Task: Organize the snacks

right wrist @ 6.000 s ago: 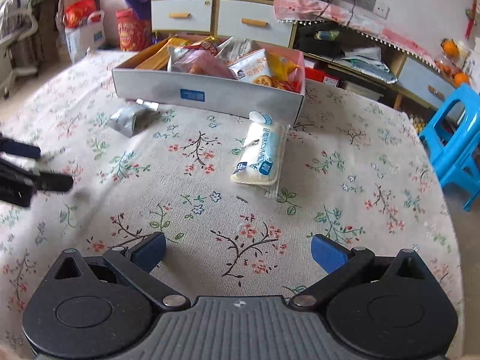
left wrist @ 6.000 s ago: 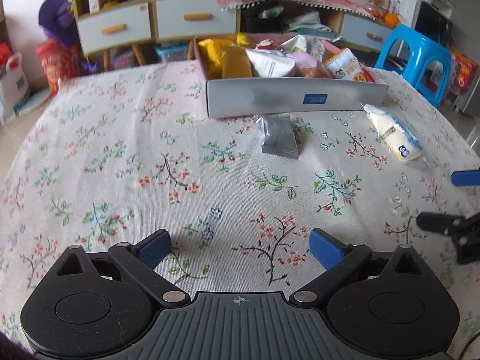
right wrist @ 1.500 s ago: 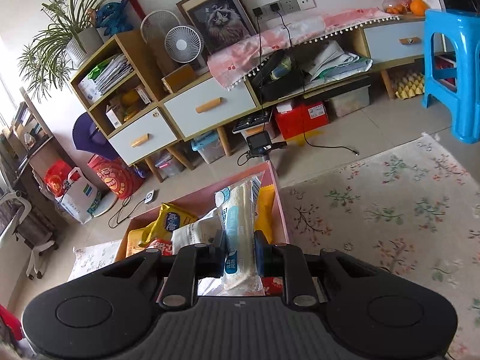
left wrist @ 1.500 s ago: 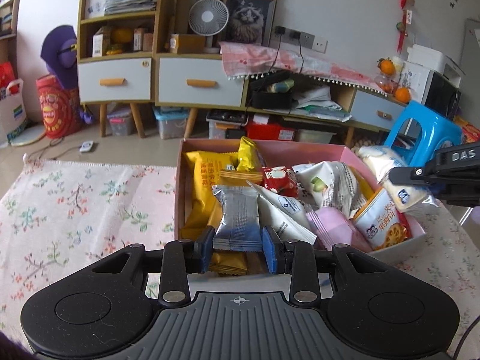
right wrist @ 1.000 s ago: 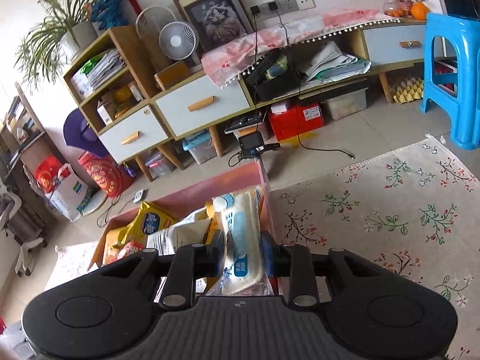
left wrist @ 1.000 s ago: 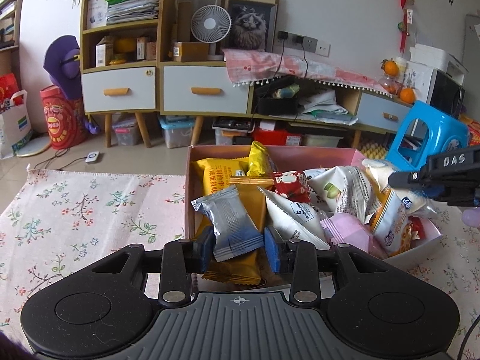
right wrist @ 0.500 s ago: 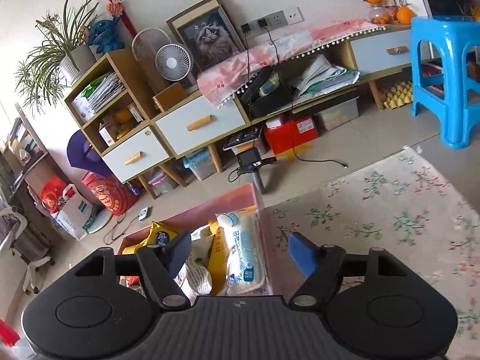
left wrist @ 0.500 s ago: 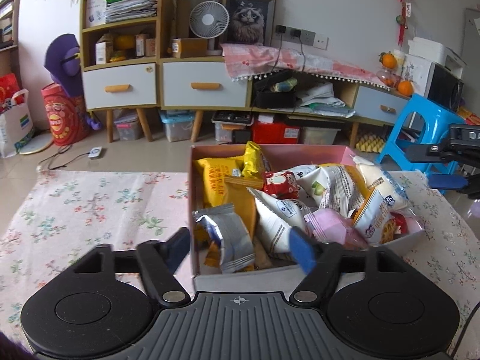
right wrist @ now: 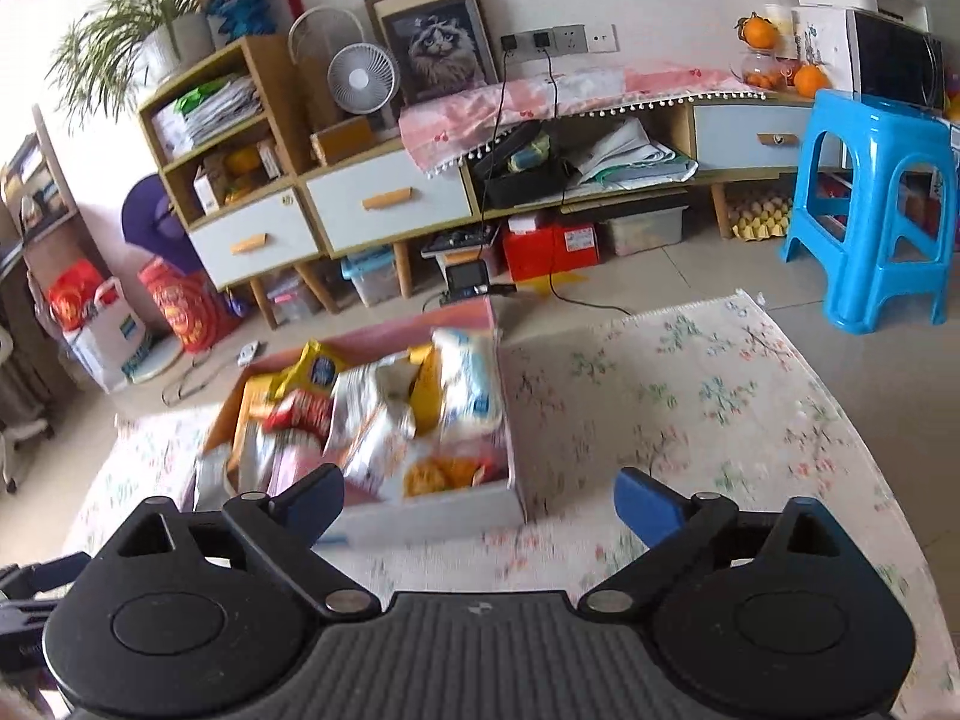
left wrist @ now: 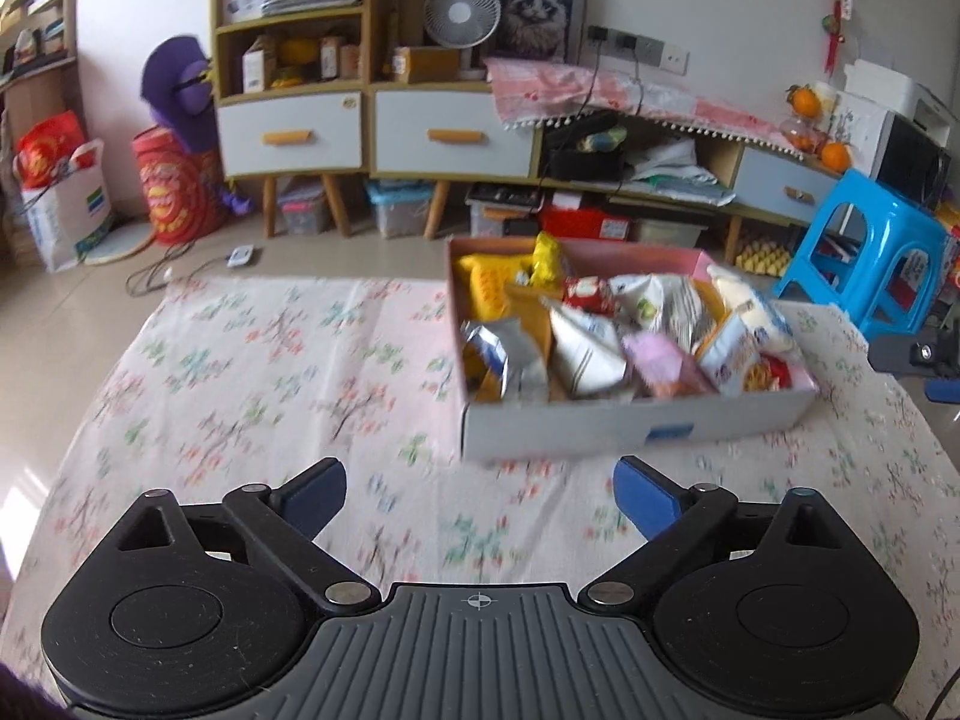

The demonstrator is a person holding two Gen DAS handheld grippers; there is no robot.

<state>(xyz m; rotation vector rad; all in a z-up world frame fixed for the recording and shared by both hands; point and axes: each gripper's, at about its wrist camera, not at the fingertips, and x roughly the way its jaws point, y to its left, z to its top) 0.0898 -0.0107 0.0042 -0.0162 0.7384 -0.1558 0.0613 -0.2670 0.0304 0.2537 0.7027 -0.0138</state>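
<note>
I judge the drop-off step done: both hand-held grippers, left (left wrist: 480, 498) and right (right wrist: 477, 501), have just been opening and now stand wide apart, nothing between them. Next I need any stray snack. The box (left wrist: 630, 426) at 1 o'clock on the surface (left wrist: 240, 372) is full; silver packet (left wrist: 510, 354) at its left, white packet (right wrist: 471, 384) at its right.

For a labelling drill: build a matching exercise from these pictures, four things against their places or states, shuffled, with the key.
Things
1. silver foil snack packet
2. white cream-bread packet
3. blue plastic stool
4. left gripper

Places or states
A. on the floor beyond the table
B. open, holding nothing
C. at the box's left end, left wrist view
D. at the box's right end, by its wall

Pairs: 1-C, 2-D, 3-A, 4-B
</note>
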